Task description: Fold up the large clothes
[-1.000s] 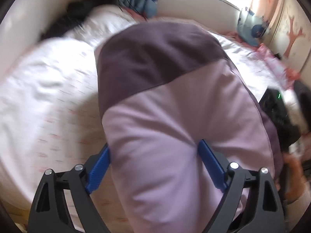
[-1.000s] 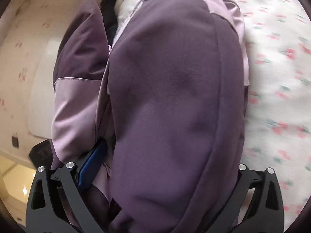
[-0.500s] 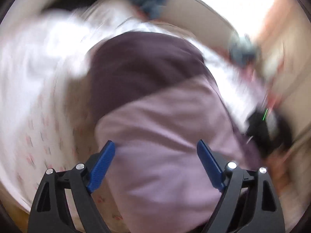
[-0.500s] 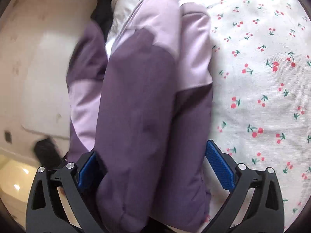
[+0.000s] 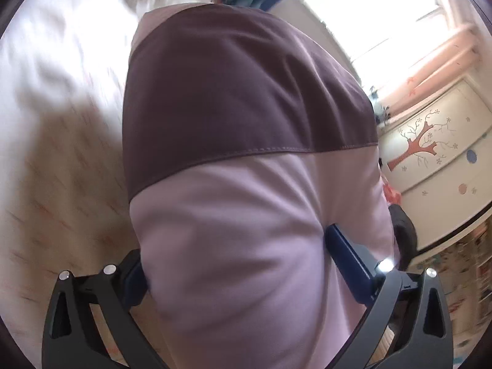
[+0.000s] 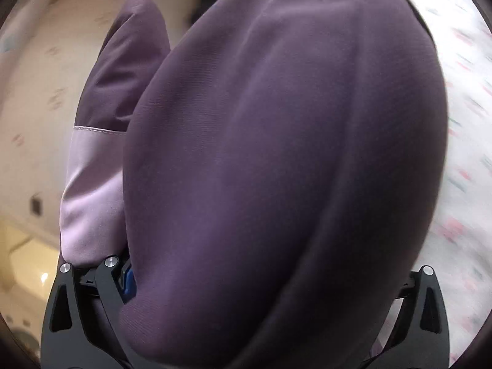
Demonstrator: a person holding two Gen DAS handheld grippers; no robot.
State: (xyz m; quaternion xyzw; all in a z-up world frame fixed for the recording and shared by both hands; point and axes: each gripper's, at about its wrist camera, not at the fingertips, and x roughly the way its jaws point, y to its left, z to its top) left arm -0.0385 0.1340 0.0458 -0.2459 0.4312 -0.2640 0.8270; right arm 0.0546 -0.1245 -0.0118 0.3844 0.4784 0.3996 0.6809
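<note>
A large two-tone garment, dark purple and pale lilac (image 5: 246, 160), fills both views. In the left wrist view it drapes over and between the fingers of my left gripper (image 5: 243, 264); the jaws stand wide apart with the cloth bulging between them, and a blue pad (image 5: 347, 255) shows at the right. In the right wrist view the dark purple cloth (image 6: 276, 169) covers my right gripper (image 6: 246, 279) almost fully; only a bit of the left blue pad (image 6: 128, 279) shows. A sleeve with a lilac cuff (image 6: 92, 190) hangs at the left.
A white bed sheet with small red cherry prints lies under the garment (image 5: 55, 153) and at the right of the right wrist view (image 6: 467, 184). A cream cabinet with a painted tree (image 5: 430, 153) and a bright window (image 5: 369, 15) stand at the right. A black object (image 5: 404, 230) lies beside the garment.
Both grippers have moved closer into the garment, which now fills more of each view. The right gripper's right pad, visible half a second ago, is now covered by cloth. The left view swung toward the cabinet.
</note>
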